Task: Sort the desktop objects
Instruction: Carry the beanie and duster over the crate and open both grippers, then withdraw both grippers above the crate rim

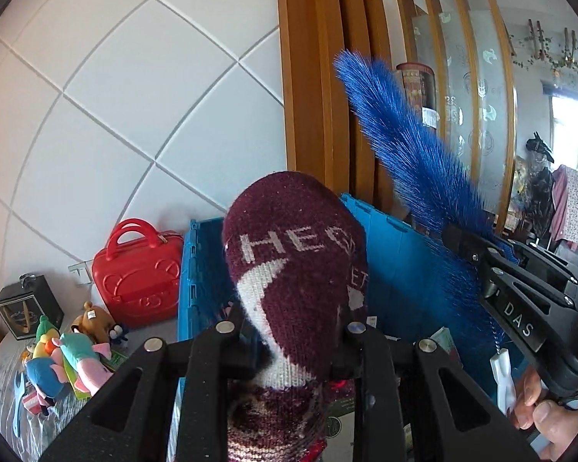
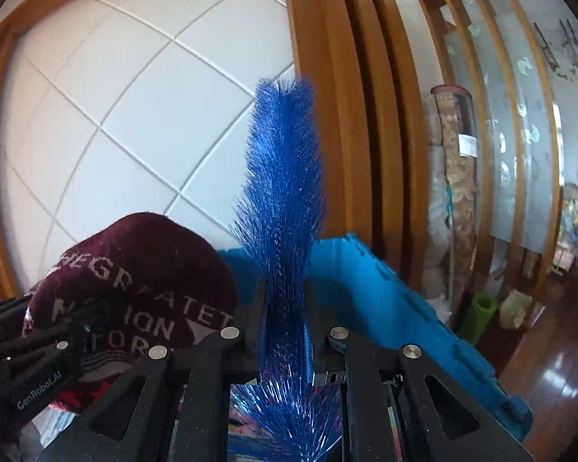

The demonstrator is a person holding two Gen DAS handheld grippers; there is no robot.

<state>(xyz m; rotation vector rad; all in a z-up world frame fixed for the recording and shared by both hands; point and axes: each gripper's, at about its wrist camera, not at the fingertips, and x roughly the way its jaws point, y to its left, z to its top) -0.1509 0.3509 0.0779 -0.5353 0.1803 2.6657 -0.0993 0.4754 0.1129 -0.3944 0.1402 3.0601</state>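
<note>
sock [image 1: 296, 269] left of brush [image 1: 412, 161], both before the crate [image 1: 397, 238]; toys [image 1: 65, 362] far left.

Both wrist cams close behind own fingers, facing blue crate [image 1: 196, 269] and tiled wall [image 2: 135, 115]; each sees the other's load.

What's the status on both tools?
Left tool shut on maroon sock. Right tool shut on blue brush. Blue crate ahead, path clear.

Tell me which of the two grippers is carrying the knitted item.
The left gripper: its jaws clamp the maroon knitted sock with white lettering. The right gripper instead holds the blue bristle brush.
</note>
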